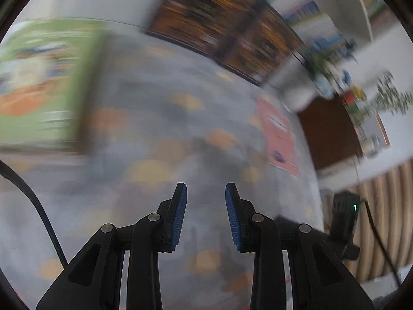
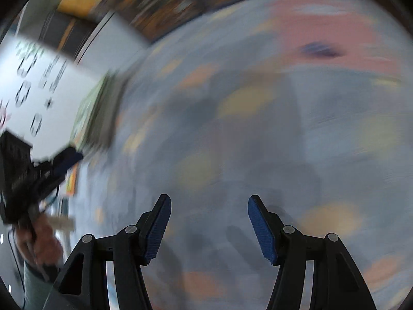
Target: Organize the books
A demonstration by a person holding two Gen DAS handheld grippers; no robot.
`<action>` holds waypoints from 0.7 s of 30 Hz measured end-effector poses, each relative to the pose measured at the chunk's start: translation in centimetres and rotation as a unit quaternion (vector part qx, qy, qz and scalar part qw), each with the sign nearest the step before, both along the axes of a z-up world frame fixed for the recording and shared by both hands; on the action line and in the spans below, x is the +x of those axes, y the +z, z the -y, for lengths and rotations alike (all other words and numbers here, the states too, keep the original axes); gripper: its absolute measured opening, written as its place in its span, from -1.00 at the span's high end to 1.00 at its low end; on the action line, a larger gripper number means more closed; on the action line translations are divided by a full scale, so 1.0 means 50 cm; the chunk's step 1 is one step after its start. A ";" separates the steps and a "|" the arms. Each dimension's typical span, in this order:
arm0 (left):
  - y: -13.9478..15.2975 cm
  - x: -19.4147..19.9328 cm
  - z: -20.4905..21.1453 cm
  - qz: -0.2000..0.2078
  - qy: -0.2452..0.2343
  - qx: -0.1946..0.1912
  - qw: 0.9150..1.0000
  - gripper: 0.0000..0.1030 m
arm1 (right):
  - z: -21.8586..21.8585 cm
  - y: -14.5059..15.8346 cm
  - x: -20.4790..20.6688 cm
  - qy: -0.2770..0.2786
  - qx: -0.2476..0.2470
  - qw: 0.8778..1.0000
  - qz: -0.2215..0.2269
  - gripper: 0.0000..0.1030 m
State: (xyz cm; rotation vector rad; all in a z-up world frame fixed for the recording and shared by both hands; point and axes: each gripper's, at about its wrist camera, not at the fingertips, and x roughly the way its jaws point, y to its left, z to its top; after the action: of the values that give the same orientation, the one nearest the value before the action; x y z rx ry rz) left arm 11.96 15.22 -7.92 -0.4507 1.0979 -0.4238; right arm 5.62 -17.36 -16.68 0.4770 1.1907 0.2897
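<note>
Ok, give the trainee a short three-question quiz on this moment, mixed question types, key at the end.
1. True or false: the left gripper holds a book.
2. Which book lies flat on the patterned cloth to the right in the left wrist view?
A. the pink book
B. the green book
C. a black book
3. Fill in: in the right wrist view, the right gripper has its jaws ____, with nothing between them.

Key: 1 false; 2 A; 3 open.
</note>
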 end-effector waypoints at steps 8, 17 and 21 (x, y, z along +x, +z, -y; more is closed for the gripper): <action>-0.058 0.155 0.293 -0.012 -0.051 0.015 0.999 0.45 | 0.296 0.002 0.124 -0.127 -0.060 0.990 0.025 -0.17; -0.128 0.264 0.437 -0.035 -0.015 0.058 0.998 0.45 | 0.324 -0.026 0.260 -0.108 -0.100 0.988 0.047 -0.03; -0.121 0.243 0.445 -0.019 -0.014 0.078 0.997 0.41 | 0.308 -0.028 0.254 -0.079 -0.097 0.991 0.047 -0.06</action>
State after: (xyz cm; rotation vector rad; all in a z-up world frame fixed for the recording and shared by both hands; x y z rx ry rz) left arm 24.13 -7.03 -13.99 -0.3063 1.1660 -0.3519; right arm 18.35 -32.79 -18.07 0.3811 1.0699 0.0575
